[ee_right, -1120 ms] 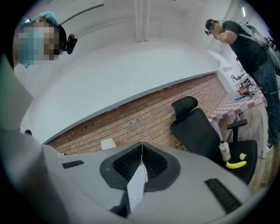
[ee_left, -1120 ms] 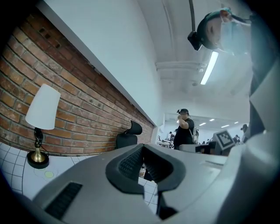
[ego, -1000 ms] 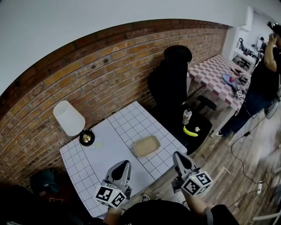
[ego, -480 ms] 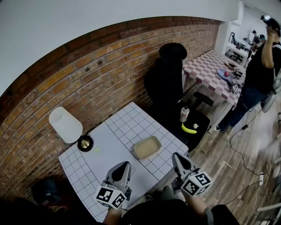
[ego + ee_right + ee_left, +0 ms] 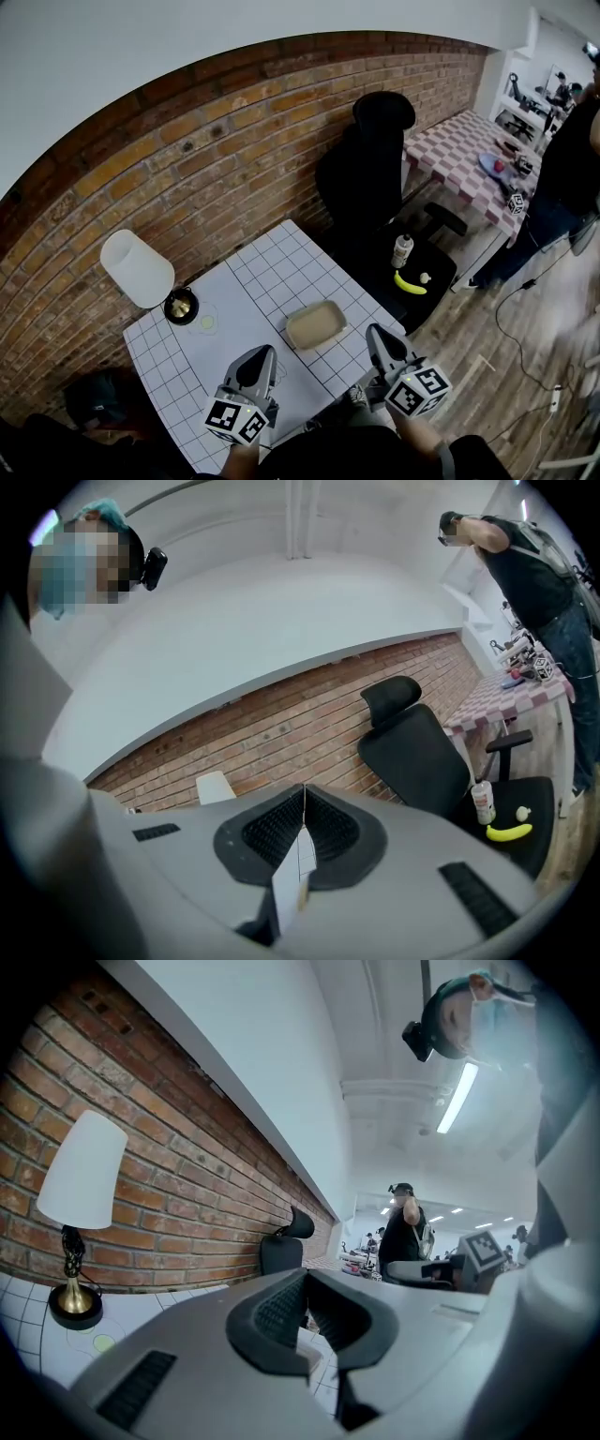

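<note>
Both grippers hang above the near edge of a white gridded table (image 5: 246, 292), tilted upward. My left gripper (image 5: 265, 353) is shut with nothing between its pads; in the left gripper view its jaws (image 5: 305, 1279) meet at the tips. My right gripper (image 5: 375, 333) is also shut and empty, with its jaws (image 5: 303, 794) closed to a thin seam. A shallow beige tray (image 5: 315, 324) lies on the table between and just beyond the two grippers. A white-shaded lamp (image 5: 138, 269) on a brass base (image 5: 180, 305) stands at the table's far left.
A brick wall (image 5: 216, 141) runs behind the table. A black office chair (image 5: 375, 178) stands to the right, with a bottle (image 5: 402, 250) and a banana (image 5: 408, 283) on its seat. A checkered table (image 5: 469, 155) and a standing person (image 5: 572, 169) are at far right.
Both grippers stay shut and nearly still. The left gripper view has tipped slightly, so the lamp now sits higher and further left. The person at the far right has shifted.
</note>
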Demonstrator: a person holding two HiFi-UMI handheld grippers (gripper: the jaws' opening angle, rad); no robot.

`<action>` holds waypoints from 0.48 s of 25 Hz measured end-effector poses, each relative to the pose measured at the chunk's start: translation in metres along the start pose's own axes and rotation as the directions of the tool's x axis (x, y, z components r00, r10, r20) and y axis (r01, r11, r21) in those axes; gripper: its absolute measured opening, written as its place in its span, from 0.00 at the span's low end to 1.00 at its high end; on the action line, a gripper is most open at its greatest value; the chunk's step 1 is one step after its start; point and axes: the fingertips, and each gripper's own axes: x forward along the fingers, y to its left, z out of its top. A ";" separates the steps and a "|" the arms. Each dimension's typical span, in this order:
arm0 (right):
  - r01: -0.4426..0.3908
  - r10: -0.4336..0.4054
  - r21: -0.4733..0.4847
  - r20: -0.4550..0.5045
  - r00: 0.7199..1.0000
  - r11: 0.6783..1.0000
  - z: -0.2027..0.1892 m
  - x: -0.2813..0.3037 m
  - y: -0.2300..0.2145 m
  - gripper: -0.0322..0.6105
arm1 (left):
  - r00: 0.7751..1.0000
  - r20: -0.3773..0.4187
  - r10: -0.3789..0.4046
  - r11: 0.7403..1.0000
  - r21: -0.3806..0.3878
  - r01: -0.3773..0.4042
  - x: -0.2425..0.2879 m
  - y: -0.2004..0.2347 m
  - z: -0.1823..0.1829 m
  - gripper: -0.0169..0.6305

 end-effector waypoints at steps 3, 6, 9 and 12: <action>-0.011 0.011 0.000 -0.022 1.000 1.000 0.004 0.015 -0.011 0.06 | 1.000 -0.002 0.029 1.000 -0.001 -0.029 0.012 0.005 -0.002 0.04; -0.032 0.032 0.000 -0.046 0.998 1.000 0.003 0.028 -0.022 0.06 | 0.999 -0.002 0.052 0.999 -0.004 -0.052 0.022 0.009 -0.008 0.04; -0.053 0.053 -0.001 -0.074 0.996 0.999 0.002 0.040 -0.030 0.06 | 0.997 -0.007 0.080 0.997 -0.014 -0.080 0.032 0.011 -0.010 0.04; -0.065 0.064 -0.004 -0.102 0.993 0.998 -0.001 0.051 -0.035 0.06 | 0.995 -0.017 0.101 0.995 -0.016 -0.102 0.040 0.013 -0.013 0.04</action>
